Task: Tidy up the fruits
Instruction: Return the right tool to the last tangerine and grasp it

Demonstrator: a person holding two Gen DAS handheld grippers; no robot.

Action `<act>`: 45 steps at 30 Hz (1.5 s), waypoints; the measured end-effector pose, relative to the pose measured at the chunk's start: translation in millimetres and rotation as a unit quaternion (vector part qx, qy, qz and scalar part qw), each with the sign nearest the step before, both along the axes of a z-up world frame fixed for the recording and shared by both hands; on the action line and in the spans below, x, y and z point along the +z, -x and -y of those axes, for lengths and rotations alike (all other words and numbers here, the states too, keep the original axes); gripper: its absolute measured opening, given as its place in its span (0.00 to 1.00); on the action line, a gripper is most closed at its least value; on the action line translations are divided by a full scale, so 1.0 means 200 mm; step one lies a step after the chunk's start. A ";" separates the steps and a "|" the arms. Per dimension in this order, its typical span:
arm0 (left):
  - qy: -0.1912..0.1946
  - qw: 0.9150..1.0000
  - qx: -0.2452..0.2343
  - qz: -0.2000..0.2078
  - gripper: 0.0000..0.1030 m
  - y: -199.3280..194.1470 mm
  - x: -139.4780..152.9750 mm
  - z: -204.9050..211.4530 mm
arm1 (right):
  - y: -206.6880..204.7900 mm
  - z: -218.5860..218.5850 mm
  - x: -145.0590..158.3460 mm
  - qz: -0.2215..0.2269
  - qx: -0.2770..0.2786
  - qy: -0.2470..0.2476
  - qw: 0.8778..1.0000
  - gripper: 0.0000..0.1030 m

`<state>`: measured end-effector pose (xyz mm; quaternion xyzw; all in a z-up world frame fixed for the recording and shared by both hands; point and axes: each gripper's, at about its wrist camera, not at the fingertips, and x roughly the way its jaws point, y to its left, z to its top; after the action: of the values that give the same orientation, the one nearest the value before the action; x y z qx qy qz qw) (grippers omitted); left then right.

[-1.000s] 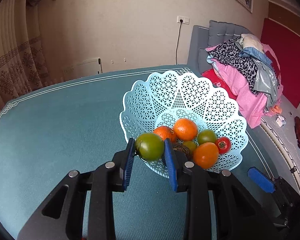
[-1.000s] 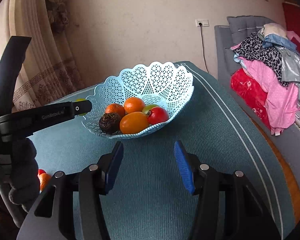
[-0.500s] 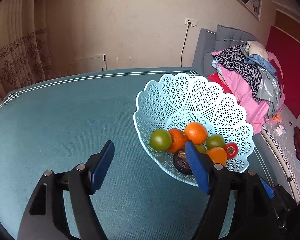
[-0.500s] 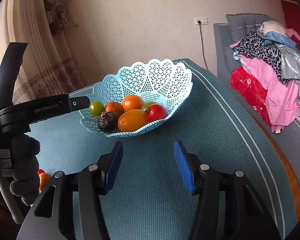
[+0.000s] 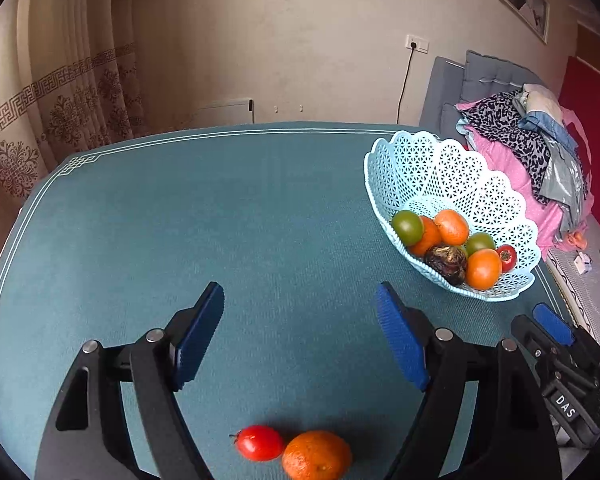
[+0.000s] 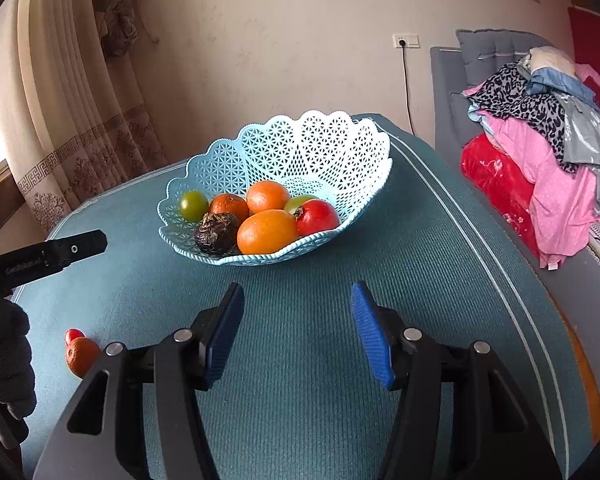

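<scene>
Teal cloth on the table (image 5: 260, 220) lies bare between the left claw (image 5: 300, 336) pads, which have just spread wide and grip nothing — the loose tomato (image 5: 259, 442) and orange (image 5: 317, 455) sit low in frame beneath it, the basket (image 5: 432, 168) upper right; the right claw (image 6: 298, 332) hangs parted, empty.

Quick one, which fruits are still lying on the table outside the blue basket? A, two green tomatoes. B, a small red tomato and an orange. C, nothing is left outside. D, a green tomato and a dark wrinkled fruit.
B: a small red tomato and an orange lie side by side on the table, apart from the basket.
</scene>
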<state>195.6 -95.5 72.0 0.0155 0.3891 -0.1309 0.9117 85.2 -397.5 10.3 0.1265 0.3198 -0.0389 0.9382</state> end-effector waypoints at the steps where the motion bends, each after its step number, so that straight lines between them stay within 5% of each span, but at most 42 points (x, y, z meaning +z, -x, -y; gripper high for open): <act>1: 0.002 1.000 0.005 -0.001 0.77 0.01 0.00 -0.03 | 0.00 0.00 0.00 0.000 0.000 0.002 1.000 0.55; 12: 0.005 0.999 0.036 -0.009 0.77 0.12 -0.03 -0.21 | 0.02 -0.06 -0.01 -0.014 0.015 0.005 1.000 0.55; 28: 0.003 0.997 0.083 0.007 0.81 0.22 0.01 -0.39 | 0.10 -0.55 -0.02 -0.035 0.193 -0.014 0.980 0.55; 45: 0.016 0.993 0.118 0.004 0.86 0.24 -0.02 -0.56 | 0.01 -0.86 -0.06 -0.062 0.248 0.001 0.967 0.55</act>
<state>147.5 16.2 67.7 -0.0446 0.3821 -0.0289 0.9226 84.2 -225.9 -2.1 0.0399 0.3984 0.1872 0.8970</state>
